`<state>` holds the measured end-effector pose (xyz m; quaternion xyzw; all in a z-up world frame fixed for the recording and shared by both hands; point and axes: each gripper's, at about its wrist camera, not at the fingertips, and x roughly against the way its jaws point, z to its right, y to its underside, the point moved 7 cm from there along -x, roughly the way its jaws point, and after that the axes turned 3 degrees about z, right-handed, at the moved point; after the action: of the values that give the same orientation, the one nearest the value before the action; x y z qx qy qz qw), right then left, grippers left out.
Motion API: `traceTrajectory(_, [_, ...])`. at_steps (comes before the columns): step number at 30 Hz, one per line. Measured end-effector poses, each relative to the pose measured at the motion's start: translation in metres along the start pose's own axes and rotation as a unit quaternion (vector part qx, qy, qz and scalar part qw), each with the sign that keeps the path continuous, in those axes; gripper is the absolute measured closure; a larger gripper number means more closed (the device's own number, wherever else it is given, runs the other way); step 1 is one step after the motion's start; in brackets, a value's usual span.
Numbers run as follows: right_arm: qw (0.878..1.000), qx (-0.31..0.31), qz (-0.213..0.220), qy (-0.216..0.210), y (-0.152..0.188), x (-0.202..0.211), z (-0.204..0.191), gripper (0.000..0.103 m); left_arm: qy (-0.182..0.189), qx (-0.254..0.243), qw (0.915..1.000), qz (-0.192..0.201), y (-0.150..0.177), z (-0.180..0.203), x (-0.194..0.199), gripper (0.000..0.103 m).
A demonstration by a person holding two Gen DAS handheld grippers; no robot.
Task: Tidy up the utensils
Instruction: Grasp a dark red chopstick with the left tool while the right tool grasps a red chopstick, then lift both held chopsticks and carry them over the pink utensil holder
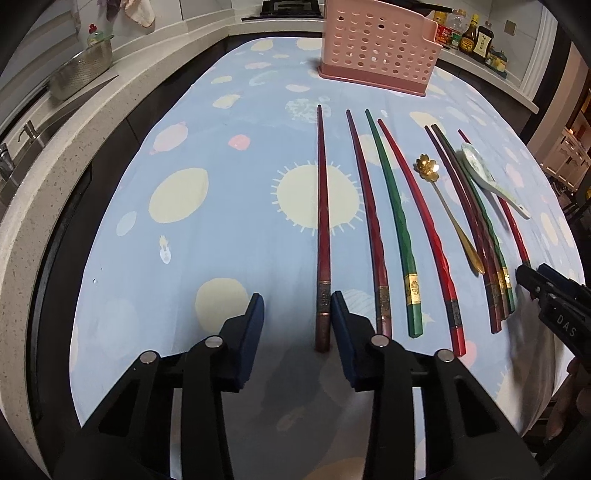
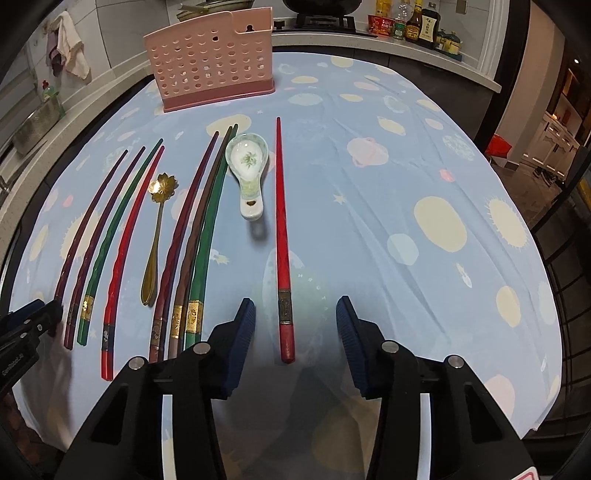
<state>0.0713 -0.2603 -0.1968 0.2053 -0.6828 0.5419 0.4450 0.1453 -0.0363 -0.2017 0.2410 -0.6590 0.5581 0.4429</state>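
Several red, maroon and green chopsticks lie side by side on the blue patterned tablecloth (image 1: 221,221). Among them are a gold flower spoon (image 1: 428,167) and a white ceramic spoon (image 2: 246,162). My left gripper (image 1: 297,317) is open low over the cloth. The butt of the leftmost dark red chopstick (image 1: 322,258) lies between its fingers, close to the right pad. My right gripper (image 2: 295,321) is open around the butt of a lone red chopstick (image 2: 282,240), with neither pad touching it. A pink perforated utensil holder (image 2: 210,62) stands upright at the far end.
A stone counter with a metal colander (image 1: 81,70) and sink runs along the left. Sauce bottles (image 2: 417,24) and a stove line the back counter. The cloth's right half (image 2: 424,184) carries nothing. Each gripper shows at the edge of the other's view.
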Motion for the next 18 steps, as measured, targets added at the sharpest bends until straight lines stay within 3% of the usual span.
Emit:
traceTrajectory(5, [1.0, 0.011, 0.012, -0.011, 0.0, 0.001, -0.005, 0.083, 0.025, 0.003, 0.9997, -0.005, 0.003, 0.006, 0.003, 0.088])
traceTrajectory(8, [1.0, 0.016, 0.015, -0.017, 0.0, 0.002, -0.008, 0.096, 0.044, 0.014, 0.9989, -0.009, 0.005, 0.006, 0.005, 0.094])
traceTrajectory(18, [0.999, -0.006, 0.025, -0.032, 0.001, 0.035, 0.003, 0.096, 0.063, 0.027, 0.9976, 0.009, 0.006, 0.002, 0.034, 0.096])
